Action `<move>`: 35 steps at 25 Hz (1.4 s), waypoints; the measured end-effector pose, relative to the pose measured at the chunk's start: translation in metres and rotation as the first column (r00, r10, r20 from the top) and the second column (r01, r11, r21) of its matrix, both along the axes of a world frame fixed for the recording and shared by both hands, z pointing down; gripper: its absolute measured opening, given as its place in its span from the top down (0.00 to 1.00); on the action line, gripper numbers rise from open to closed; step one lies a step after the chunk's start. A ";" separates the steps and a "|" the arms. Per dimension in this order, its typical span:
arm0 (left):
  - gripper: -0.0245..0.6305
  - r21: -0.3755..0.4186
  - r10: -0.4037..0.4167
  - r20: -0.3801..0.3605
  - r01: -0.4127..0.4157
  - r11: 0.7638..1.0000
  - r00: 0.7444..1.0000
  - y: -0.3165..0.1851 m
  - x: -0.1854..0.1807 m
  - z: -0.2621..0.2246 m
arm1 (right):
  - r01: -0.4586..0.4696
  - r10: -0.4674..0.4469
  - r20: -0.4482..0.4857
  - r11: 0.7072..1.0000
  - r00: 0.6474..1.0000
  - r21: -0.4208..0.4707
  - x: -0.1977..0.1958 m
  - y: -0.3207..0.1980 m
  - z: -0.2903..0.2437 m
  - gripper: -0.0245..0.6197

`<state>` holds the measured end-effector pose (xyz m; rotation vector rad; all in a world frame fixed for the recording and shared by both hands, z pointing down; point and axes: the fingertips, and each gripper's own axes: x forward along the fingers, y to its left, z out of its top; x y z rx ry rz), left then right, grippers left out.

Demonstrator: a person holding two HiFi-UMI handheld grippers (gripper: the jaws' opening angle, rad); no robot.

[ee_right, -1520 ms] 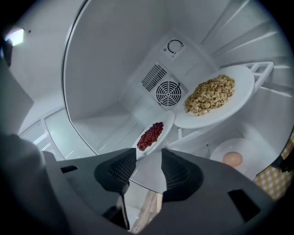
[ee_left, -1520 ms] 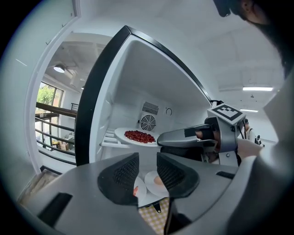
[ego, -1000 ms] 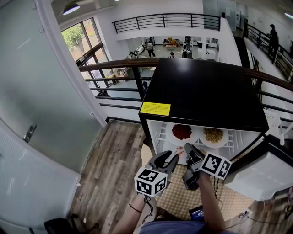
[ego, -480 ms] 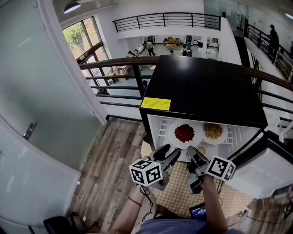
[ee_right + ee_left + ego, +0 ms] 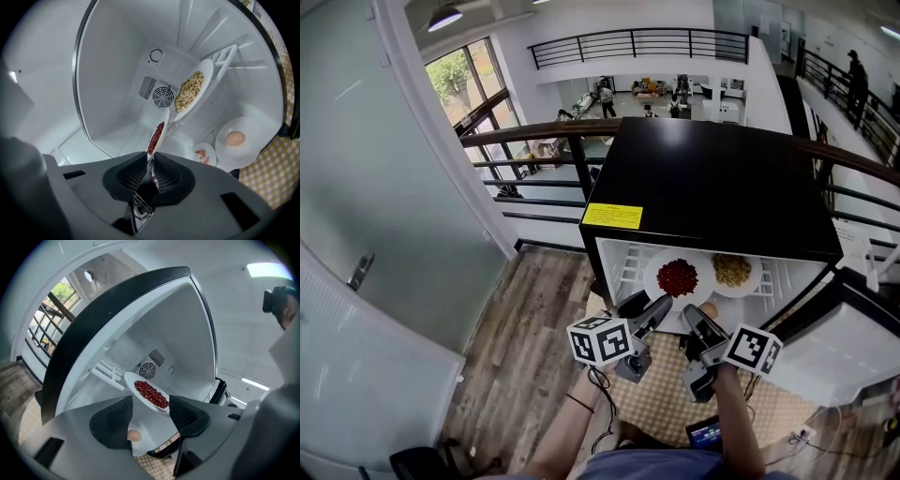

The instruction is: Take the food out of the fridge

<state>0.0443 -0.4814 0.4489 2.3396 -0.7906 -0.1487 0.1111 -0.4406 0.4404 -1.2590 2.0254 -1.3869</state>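
fridge (image 5: 712, 187) holds red-food plate (image 5: 653, 274), beige-food plate (image 5: 757, 282); egg (image 5: 235, 138) sits on white dish (image 5: 252, 151)

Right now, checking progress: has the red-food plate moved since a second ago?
Yes: the red-food plate slid toward the front of the fridge, now ahead of the yellow-food plate.

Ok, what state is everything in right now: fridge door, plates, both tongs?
fridge door: open.
left tongs: open, just been opening, gripping nothing.
right tongs: just been closing, shut on the rim of the red-food plate.
red-food plate: gripped, in the fridge.
yellow-food plate: on the shelf, untouched.
egg plate: lower down, untouched.
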 end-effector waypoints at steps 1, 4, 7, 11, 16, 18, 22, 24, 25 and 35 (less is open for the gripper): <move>0.59 -0.014 -0.002 -0.018 0.002 1.000 1.000 -0.001 0.001 0.001 | 0.001 -0.001 0.002 1.000 1.000 0.000 0.000 0.000 0.000 0.88; 0.59 -0.032 -0.010 -0.048 0.008 0.999 0.999 -0.004 0.004 0.002 | 0.009 -0.009 0.024 1.000 1.000 0.012 -0.003 0.001 -0.002 0.88; 0.60 -0.021 -0.012 -0.042 0.011 1.000 0.999 -0.005 0.009 0.000 | 0.008 -0.008 0.020 1.000 1.000 0.010 -0.003 0.002 -0.001 0.88; 0.66 -0.010 -0.014 -0.017 0.014 1.000 1.000 -0.001 0.013 0.001 | 0.005 -0.005 -0.008 1.000 1.000 0.004 -0.001 0.004 0.003 0.88; 0.67 -0.008 -0.026 -0.013 0.026 1.000 1.000 0.010 0.004 0.002 | 0.035 -0.035 0.001 0.999 0.999 0.012 -0.008 0.012 0.004 0.88; 0.67 -0.009 -0.035 -0.016 0.035 0.999 0.999 0.015 0.001 0.003 | 0.045 -0.045 -0.011 0.999 0.999 0.015 -0.010 0.017 0.005 0.88; 0.68 -0.018 -0.055 -0.038 0.054 0.998 0.998 0.028 -0.006 0.004 | 0.072 -0.072 -0.042 0.997 0.997 0.020 -0.015 0.029 0.007 0.88; 0.68 -0.023 -0.065 -0.044 0.064 0.998 0.997 0.035 -0.010 0.005 | 0.079 -0.078 -0.056 0.997 0.995 0.009 -0.016 0.036 0.010 0.88; 0.69 -0.024 -0.069 -0.044 0.068 0.997 0.997 0.039 -0.012 0.006 | 0.082 -0.081 -0.056 0.997 0.995 0.005 -0.017 0.040 0.011 0.88; 0.69 -0.027 -0.092 -0.030 0.092 0.995 0.995 0.082 -0.033 0.011 | 0.114 -0.113 -0.073 0.993 0.991 0.012 -0.039 0.081 0.016 0.88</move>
